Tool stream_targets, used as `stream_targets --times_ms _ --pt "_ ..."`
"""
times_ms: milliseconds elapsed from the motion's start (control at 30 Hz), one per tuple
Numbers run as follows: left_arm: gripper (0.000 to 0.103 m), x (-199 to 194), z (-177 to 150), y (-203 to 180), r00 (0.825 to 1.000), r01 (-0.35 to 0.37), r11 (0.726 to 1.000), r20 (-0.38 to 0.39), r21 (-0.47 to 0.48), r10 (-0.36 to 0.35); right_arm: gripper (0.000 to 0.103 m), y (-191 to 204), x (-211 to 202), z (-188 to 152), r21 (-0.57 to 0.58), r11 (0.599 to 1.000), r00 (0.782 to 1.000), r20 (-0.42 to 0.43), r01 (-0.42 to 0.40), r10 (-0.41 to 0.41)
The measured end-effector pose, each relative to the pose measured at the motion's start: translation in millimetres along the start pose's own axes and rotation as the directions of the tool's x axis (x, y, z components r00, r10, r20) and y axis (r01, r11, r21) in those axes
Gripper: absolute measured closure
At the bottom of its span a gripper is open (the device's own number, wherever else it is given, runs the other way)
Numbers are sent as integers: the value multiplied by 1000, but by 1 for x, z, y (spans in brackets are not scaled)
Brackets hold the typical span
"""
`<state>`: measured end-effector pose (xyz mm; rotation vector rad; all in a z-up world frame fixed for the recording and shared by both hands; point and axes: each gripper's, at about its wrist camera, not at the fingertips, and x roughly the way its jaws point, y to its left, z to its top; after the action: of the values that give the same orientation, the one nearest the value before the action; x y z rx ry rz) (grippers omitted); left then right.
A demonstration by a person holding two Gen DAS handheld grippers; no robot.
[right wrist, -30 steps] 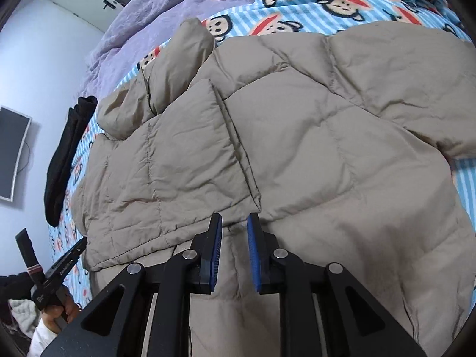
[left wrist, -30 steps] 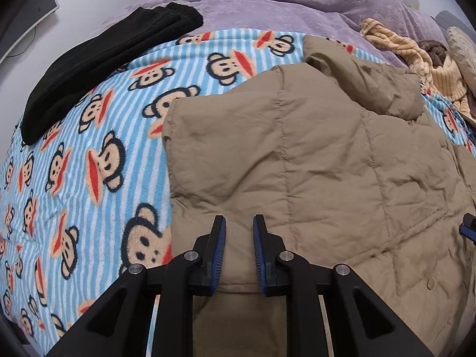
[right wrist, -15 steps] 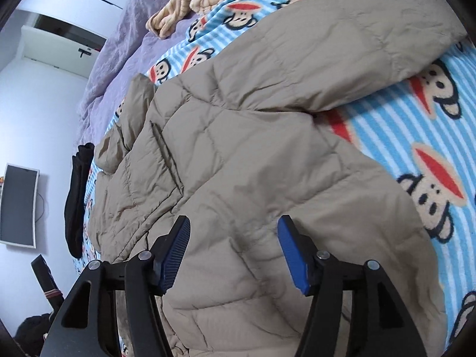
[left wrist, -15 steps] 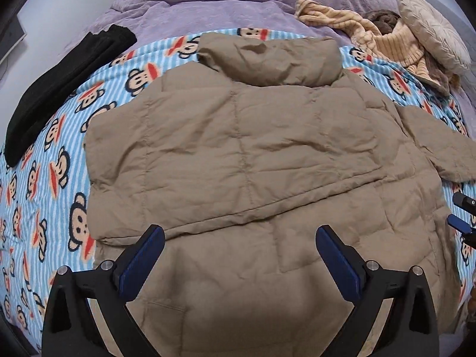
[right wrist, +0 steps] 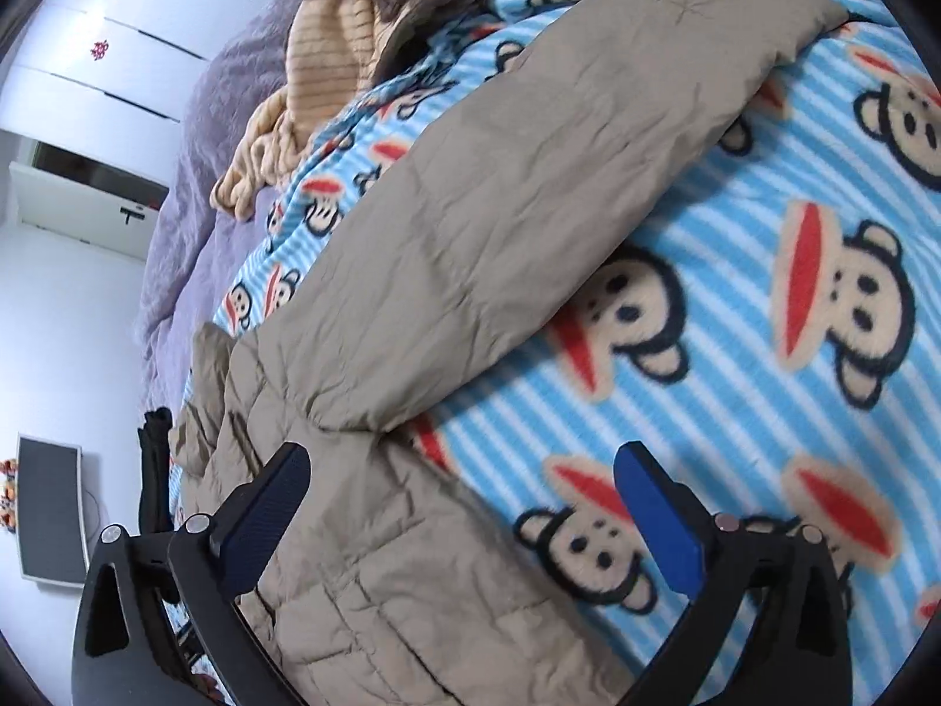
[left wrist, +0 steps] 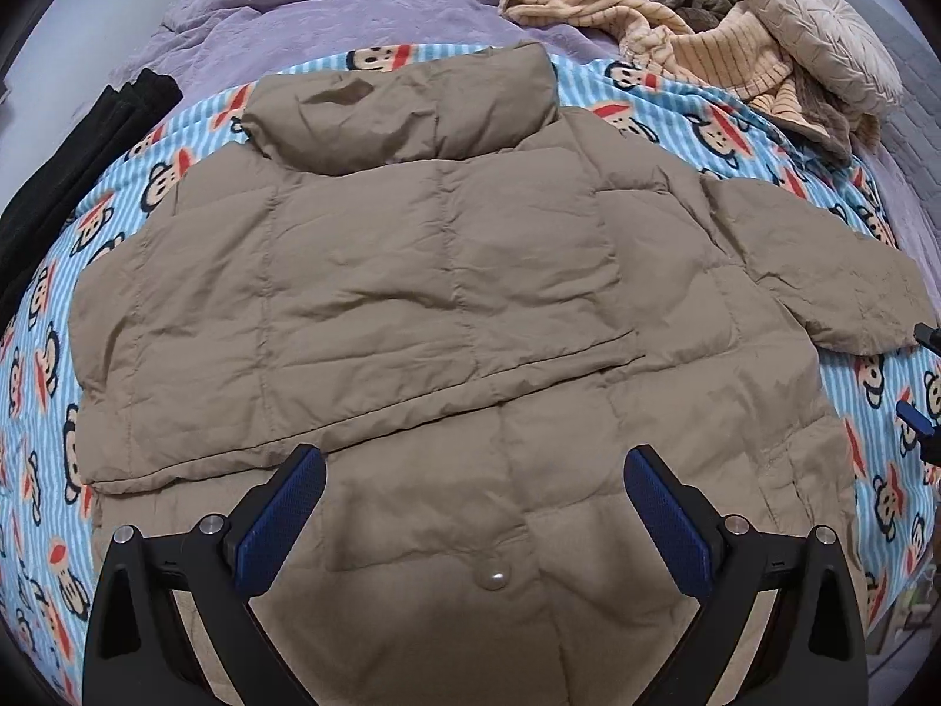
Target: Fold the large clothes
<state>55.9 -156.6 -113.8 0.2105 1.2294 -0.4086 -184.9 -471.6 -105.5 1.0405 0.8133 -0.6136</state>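
A tan quilted puffer jacket [left wrist: 411,294] lies flat on a blue striped monkey-print blanket [left wrist: 41,353], collar away from me. Its left sleeve is folded across the body; its right sleeve [left wrist: 823,276] sticks out to the right. My left gripper [left wrist: 473,506] is wide open and empty above the jacket's lower middle, near a snap button [left wrist: 498,576]. My right gripper [right wrist: 461,506] is wide open and empty, just short of the outstretched sleeve [right wrist: 529,194] where it joins the body. Its blue tips show at the right edge of the left wrist view [left wrist: 917,412].
A black garment [left wrist: 76,135] lies at the bed's left edge. A striped beige garment [left wrist: 706,47] and a round cushion [left wrist: 817,29] lie at the far right on a purple bedspread [left wrist: 353,6]. A monitor [right wrist: 50,506] stands by the white wall.
Both grippers went from shut to wide open and pulled back from the jacket. The left view now takes in the whole jacket; the right gripper swung toward the outstretched sleeve.
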Motion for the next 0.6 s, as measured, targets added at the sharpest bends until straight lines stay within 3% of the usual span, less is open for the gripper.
stream_targets --times_ms 300,467,600 --pt "1 6 18 -26 1000 12 1000 1 -9 -12 0 -57 -5 74 166 985 997 72 -43 31" --pt "1 11 23 -34 1000 11 1000 1 -20 -11 0 -72 3 111 244 959 985 127 -147 118" --pt "1 12 27 -33 1000 1 1000 6 -29 -1 1 -78 12 129 328 911 965 160 -251 208"
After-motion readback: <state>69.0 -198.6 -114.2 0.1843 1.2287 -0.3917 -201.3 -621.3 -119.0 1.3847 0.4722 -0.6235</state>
